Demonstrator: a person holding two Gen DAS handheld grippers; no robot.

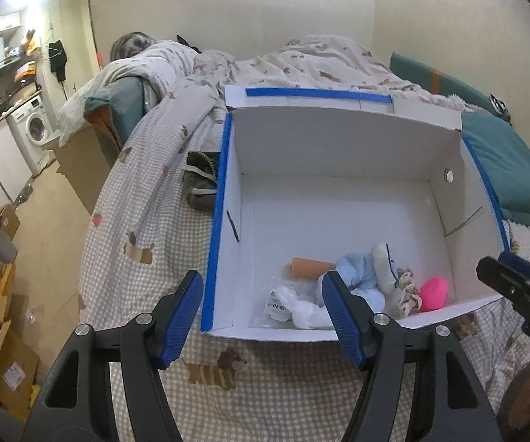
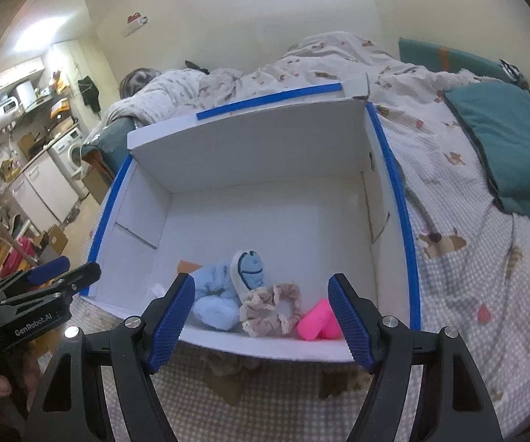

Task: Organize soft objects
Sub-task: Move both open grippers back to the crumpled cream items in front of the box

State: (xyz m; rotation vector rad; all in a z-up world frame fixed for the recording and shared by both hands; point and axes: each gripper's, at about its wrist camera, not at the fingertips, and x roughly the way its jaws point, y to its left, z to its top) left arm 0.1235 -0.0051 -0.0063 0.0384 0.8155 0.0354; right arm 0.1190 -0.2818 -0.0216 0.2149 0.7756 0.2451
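A white cardboard box (image 1: pixel 215 221) (image 2: pixel 399 202) edged with blue tape stands open on the checked bedspread. Along its near wall lie an orange roll (image 1: pixel 311 268), a crumpled white plastic bag (image 1: pixel 294 305), a light blue plush (image 2: pixel 213 294), a white sock with a smile drawn on it (image 2: pixel 248 269), a beige scrunchie (image 2: pixel 268 307) and a pink object (image 2: pixel 318 322). My left gripper (image 1: pixel 263 316) hovers open over the box's near left corner, holding nothing. My right gripper (image 2: pixel 261 316) hovers open over the near wall, above the scrunchie, also with nothing in it.
A teal pillow (image 2: pixel 504 147) lies right of the box and a rumpled quilt (image 1: pixel 302 62) is heaped behind it. A dark garment (image 1: pixel 200 184) sits against the box's left side. The bed's edge drops at the left to a floor with cardboard boxes (image 1: pixel 3 350).
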